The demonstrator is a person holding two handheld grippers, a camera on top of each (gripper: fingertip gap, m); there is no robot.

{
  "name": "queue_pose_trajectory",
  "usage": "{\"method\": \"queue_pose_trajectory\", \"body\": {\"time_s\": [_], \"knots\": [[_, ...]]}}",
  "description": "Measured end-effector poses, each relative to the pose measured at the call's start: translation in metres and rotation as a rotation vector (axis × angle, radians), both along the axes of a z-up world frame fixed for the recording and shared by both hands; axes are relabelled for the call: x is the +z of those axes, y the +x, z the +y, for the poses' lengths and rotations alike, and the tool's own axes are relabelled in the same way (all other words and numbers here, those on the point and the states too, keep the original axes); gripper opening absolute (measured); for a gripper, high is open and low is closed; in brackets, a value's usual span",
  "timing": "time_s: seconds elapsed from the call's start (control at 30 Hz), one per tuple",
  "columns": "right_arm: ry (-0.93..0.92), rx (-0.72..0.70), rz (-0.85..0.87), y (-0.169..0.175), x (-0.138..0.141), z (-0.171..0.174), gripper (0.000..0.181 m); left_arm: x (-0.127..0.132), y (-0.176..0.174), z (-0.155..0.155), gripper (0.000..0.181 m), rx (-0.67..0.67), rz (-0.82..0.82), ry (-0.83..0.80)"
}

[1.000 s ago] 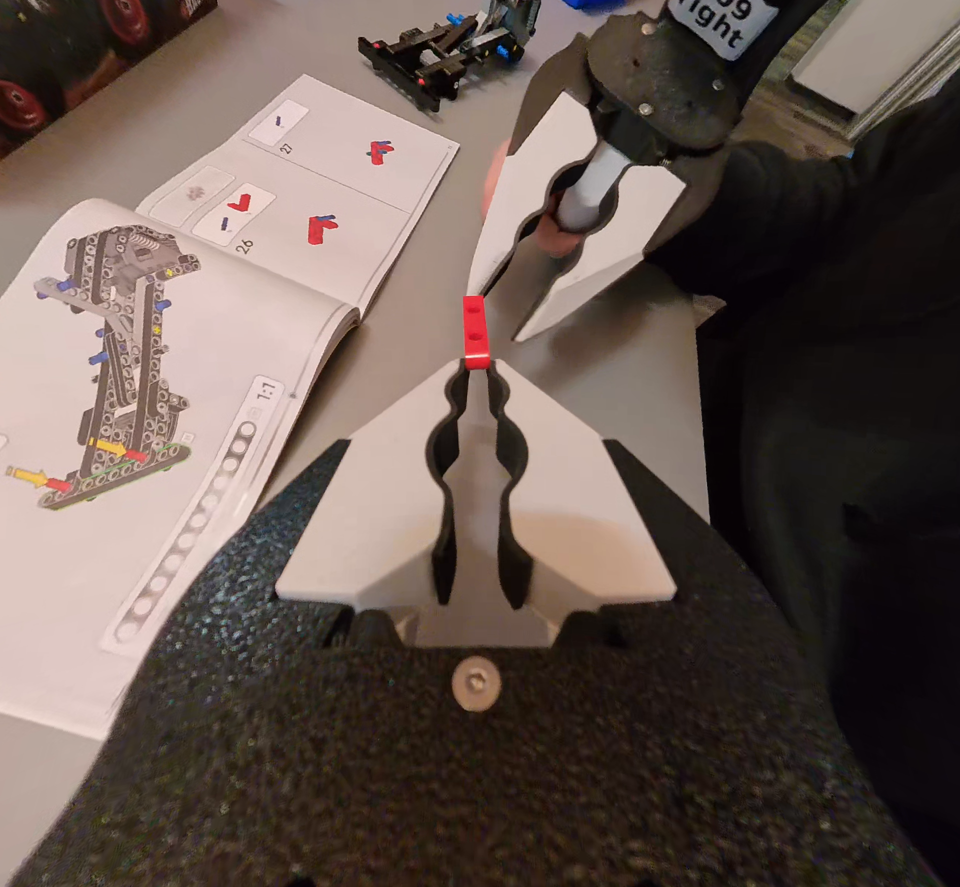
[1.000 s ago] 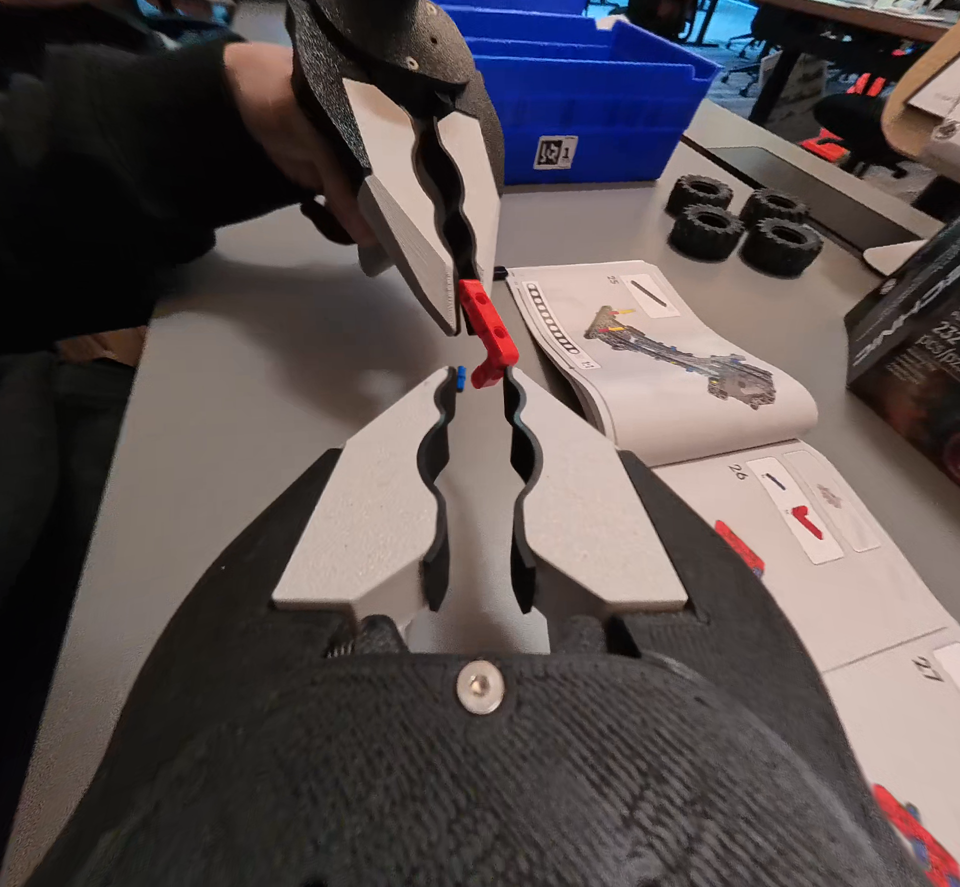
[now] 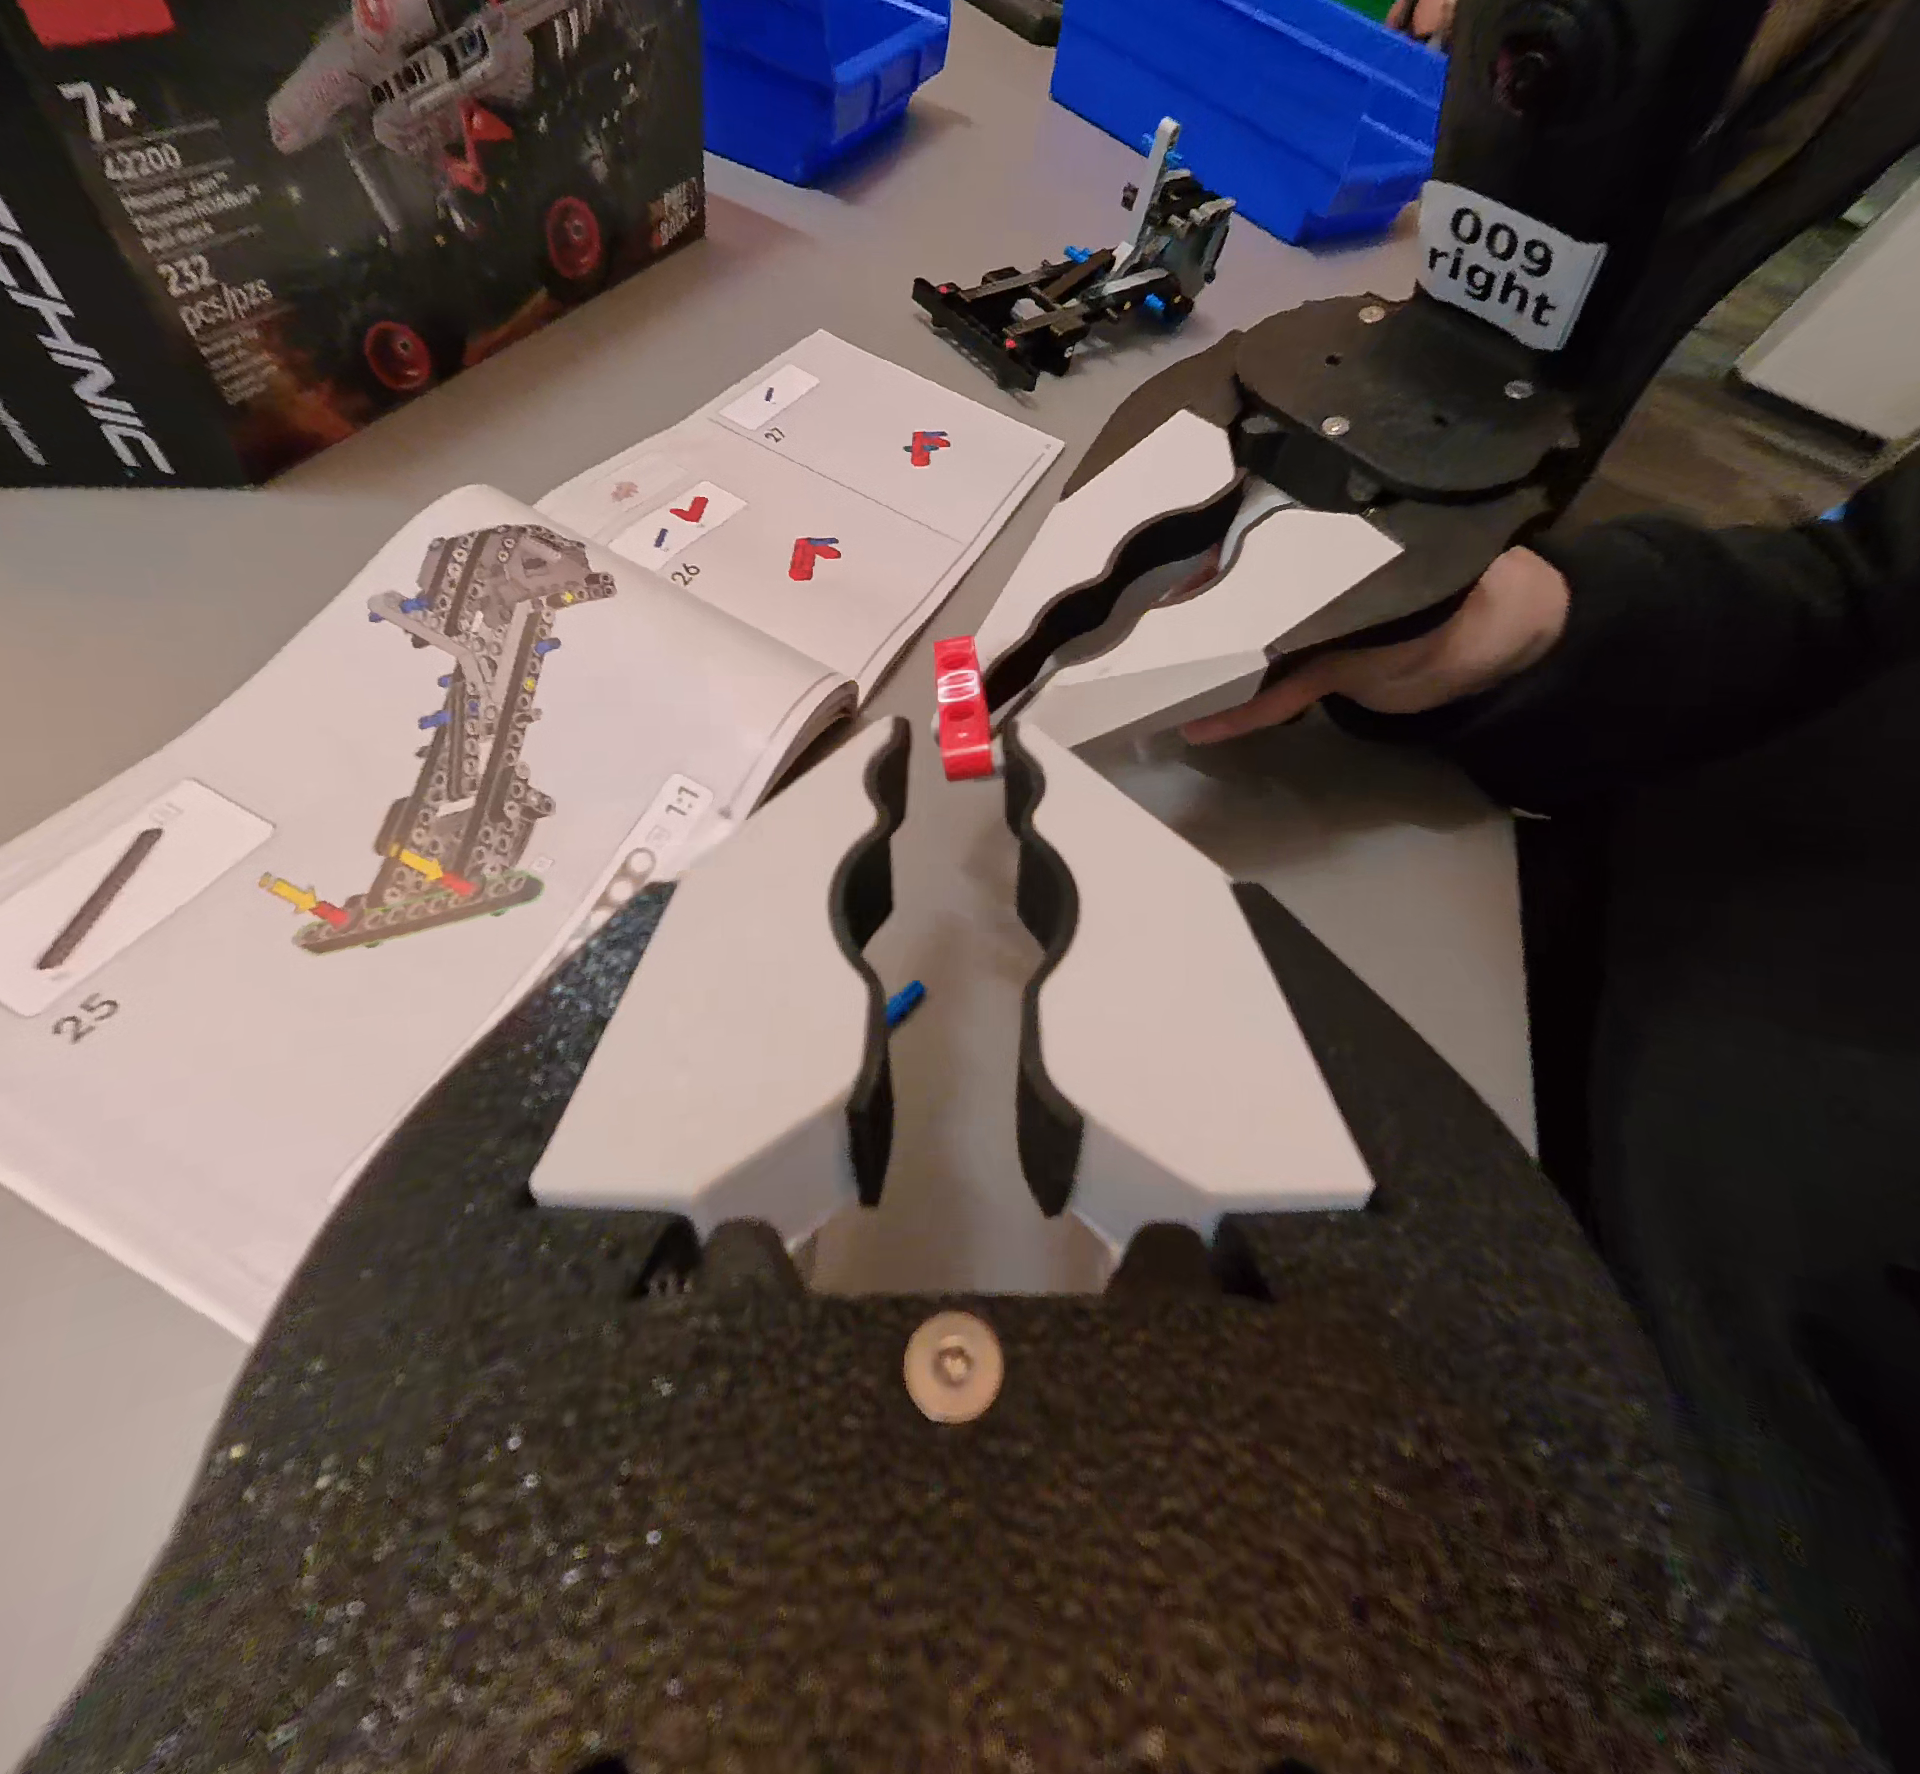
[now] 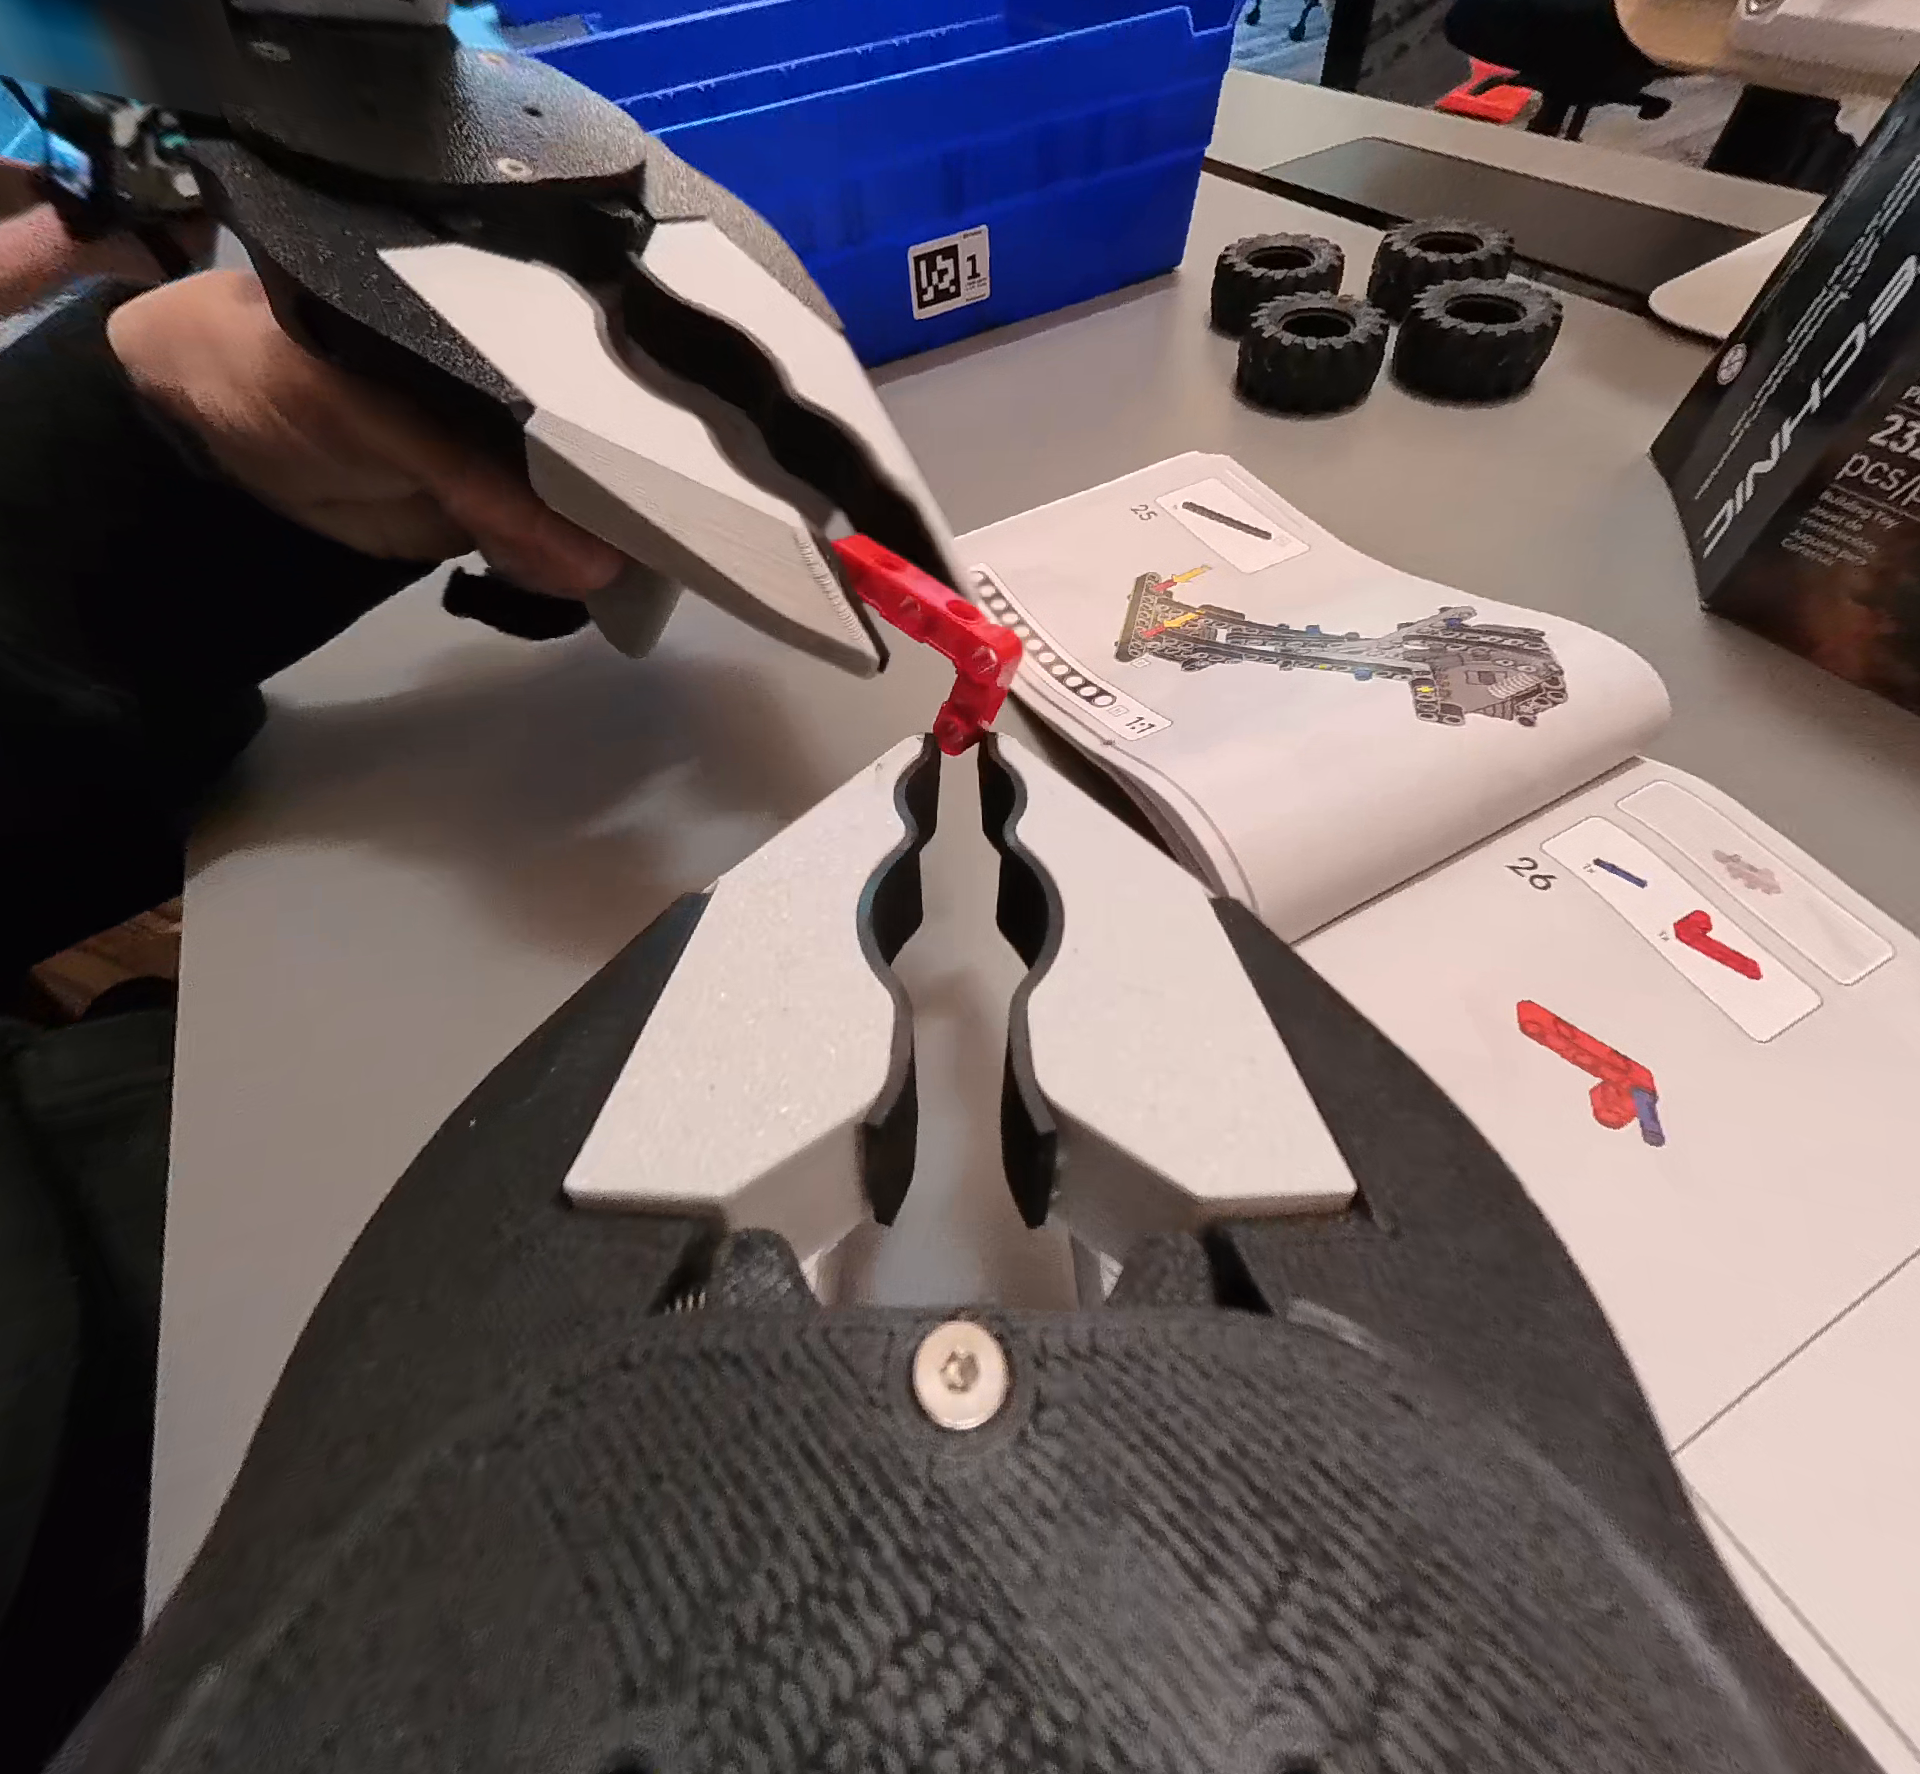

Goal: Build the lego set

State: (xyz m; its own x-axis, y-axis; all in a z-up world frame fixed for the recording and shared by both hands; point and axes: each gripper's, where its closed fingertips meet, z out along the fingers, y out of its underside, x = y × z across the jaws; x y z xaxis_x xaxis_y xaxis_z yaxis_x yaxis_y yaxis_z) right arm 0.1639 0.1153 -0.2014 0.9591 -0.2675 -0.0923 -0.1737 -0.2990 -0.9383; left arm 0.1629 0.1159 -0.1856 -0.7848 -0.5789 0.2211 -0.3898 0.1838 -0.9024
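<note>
My right claw (image 4: 956, 748) was pinched onto the short leg of the red L-beam (image 4: 925, 618), holding it in the air above the table (image 4: 468, 841). My left claw (image 3: 954, 739) stood spread around the long arm, perhaps only brushing it with one finger. The beam looked light, stiff and slick, so I judged a flat-sided pinch clear of the end hole best. A small blue pin (image 3: 904, 997) lay below.

The red angled piece (image 4: 928, 628) has one end hidden between the left gripper's (image 4: 883, 618) jaws. The blue pin (image 3: 903, 1001) on the table is half covered by a finger. The boxed set (image 4: 1813, 436) is cut off by the picture's right edge. The half-built model (image 3: 1081, 285) is too small for details.
</note>
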Motion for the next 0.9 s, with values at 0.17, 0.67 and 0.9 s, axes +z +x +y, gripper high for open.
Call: {"method": "queue_pose_trajectory", "body": {"time_s": [0.17, 0.67, 0.9], "knots": [[0.002, -0.029, -0.005, 0.000, 0.000, -0.003, 0.004, 0.008, 0.001, -0.004, 0.017, 0.006, -0.056, -0.016], [0.029, -0.102, -0.088, 0.007, 0.008, -0.008, 0.000, 0.015, 0.007, -0.007, 0.005, 0.029, -0.084, -0.120], [0.046, -0.109, -0.079, 0.009, 0.010, -0.009, 0.000, 0.012, 0.005, -0.011, 0.005, 0.011, -0.115, -0.074]]}}
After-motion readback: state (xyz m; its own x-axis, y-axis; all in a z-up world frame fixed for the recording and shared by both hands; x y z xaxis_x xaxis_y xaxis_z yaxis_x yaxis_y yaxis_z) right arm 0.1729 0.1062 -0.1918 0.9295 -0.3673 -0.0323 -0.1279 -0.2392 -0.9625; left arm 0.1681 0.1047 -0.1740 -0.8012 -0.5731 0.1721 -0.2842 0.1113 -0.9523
